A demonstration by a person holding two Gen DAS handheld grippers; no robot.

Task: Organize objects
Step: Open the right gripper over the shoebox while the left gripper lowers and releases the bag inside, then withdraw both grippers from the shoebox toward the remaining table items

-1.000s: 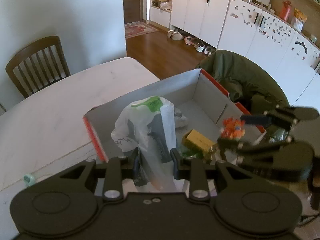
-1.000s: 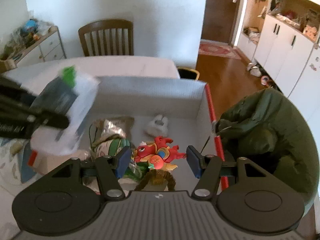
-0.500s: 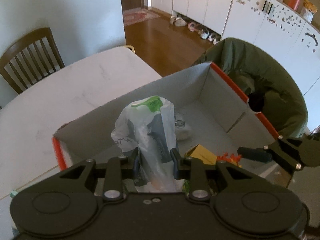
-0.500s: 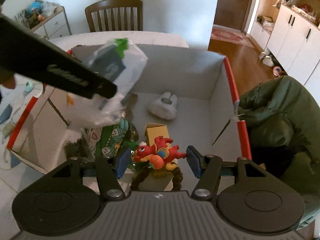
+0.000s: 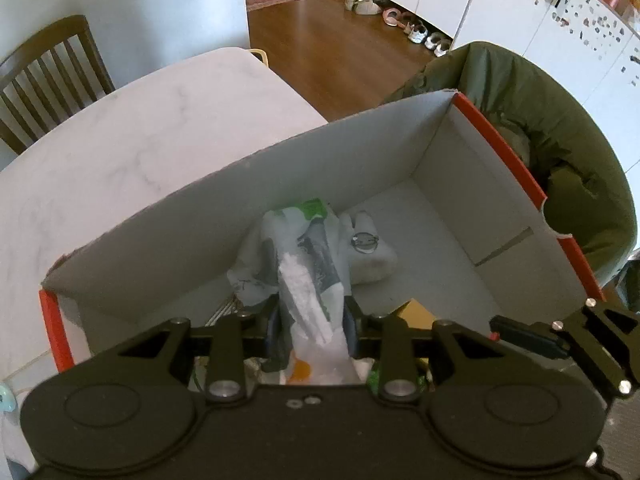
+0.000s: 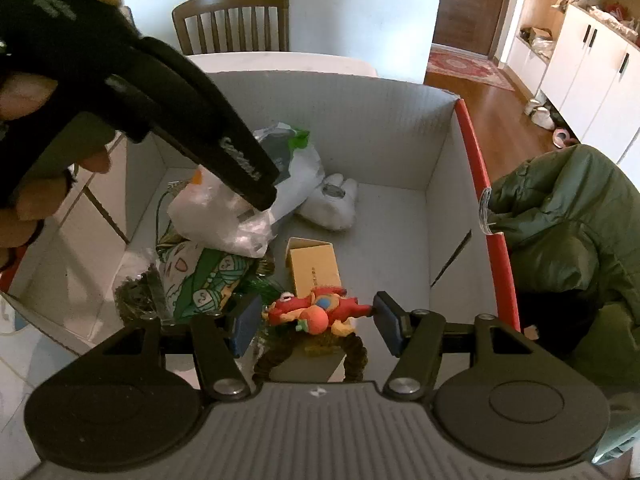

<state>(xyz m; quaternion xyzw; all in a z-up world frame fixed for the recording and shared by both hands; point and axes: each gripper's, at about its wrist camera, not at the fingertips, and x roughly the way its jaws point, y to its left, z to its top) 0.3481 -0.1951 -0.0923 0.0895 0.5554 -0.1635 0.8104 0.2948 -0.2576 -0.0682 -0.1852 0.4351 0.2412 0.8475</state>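
Plastic bag (image 5: 304, 264), white w/ green patch at top & dark contents, is clamped between the fingers of the left gripper (image 5: 310, 324) and hangs inside the cardboard box (image 5: 256, 200). Jaws nearly closed, pressing the bag's crumpled neck from both sides. From the right wrist view the same bag (image 6: 256, 200) sits low in the box, near its far-left inner corner, w/ the left gripper's black arm reaching in from upper left, held by a gloved hand (image 6: 44, 92).

Box: grey inside, red outer edges, standing on the white marble-look table (image 5: 132, 128).

Contents relative to the box:
- white plush toy (image 6: 334, 204) on the floor near the far wall, just beside the bag; also seen in the left wrist view (image 5: 370, 256);
- small yellow carton (image 6: 314, 266), mid-floor, lying open-end toward the far wall;
- green-patterned packet (image 6: 200, 276) along the left side, partly under the bag;
- red dragon toy (image 6: 316, 310) near the box's near wall, lying on a yellow-brown fuzzy item (cannot tell what).

Right gripper (image 6: 314, 322): jaws wide apart, blue pads either side of the dragon toy; the right pad looks to touch the toy's tail tip, left pad apart from it; no grip on it.

Outside the box: olive-green jacket (image 6: 572, 232) on a chair just beside the box's right wall; wooden chair (image 6: 232, 20) beyond the far wall, past the table.
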